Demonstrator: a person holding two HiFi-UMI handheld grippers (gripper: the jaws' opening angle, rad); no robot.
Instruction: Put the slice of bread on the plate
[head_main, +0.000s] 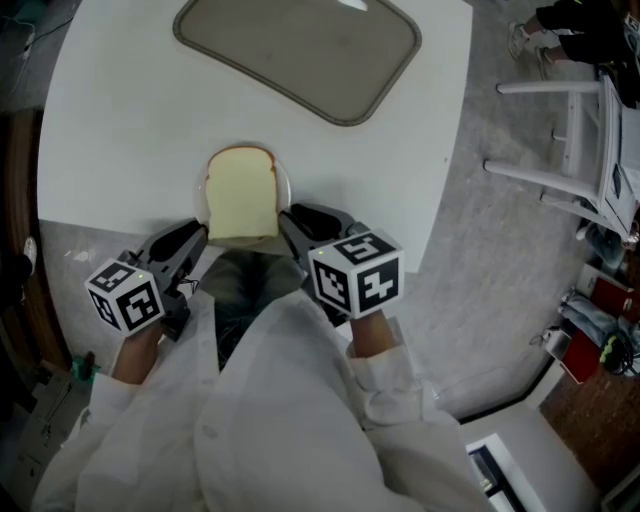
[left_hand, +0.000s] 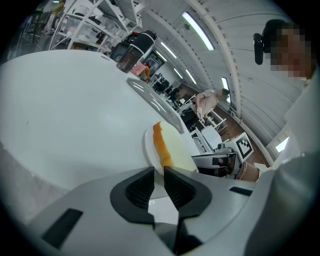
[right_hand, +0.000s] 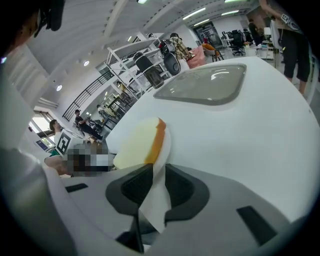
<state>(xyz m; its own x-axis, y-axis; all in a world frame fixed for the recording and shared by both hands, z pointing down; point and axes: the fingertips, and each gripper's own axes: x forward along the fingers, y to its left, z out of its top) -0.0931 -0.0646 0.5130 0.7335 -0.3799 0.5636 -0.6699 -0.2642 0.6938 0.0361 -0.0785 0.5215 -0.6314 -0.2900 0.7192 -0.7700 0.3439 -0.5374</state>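
**A:** Head view, item one?

**B:** Slice of bread (head_main: 240, 192), lying flat on the plate (head_main: 286, 184) at the near edge of the table (head_main: 120, 130). Its long axis runs away from the person, rounded top farthest. The left gripper (head_main: 200, 232) and right gripper (head_main: 290, 218) flank its near end, both equally close. A grey tray (head_main: 300, 50) sits well beyond.

**A:** Left gripper view?

**B:** Left gripper (left_hand: 158, 175), jaws drawn almost together, with the white rim of the plate (left_hand: 148, 145) apparently nipped between them. The slice of bread (left_hand: 167, 150) lies just ahead and to the right, crust edge facing the camera.

**A:** Right gripper view?

**B:** Right gripper (right_hand: 159, 175), jaws clamped on the rim of the plate (right_hand: 165, 150). The slice of bread (right_hand: 137, 145) lies just ahead and to the left.

**A:** Judgement?

**B:** The bread looks already placed. Any next move concerns the plate, gripped from both sides.

**A:** Writing, brands?

**B:** None legible. Only square black-and-white markers on the gripper cubes.
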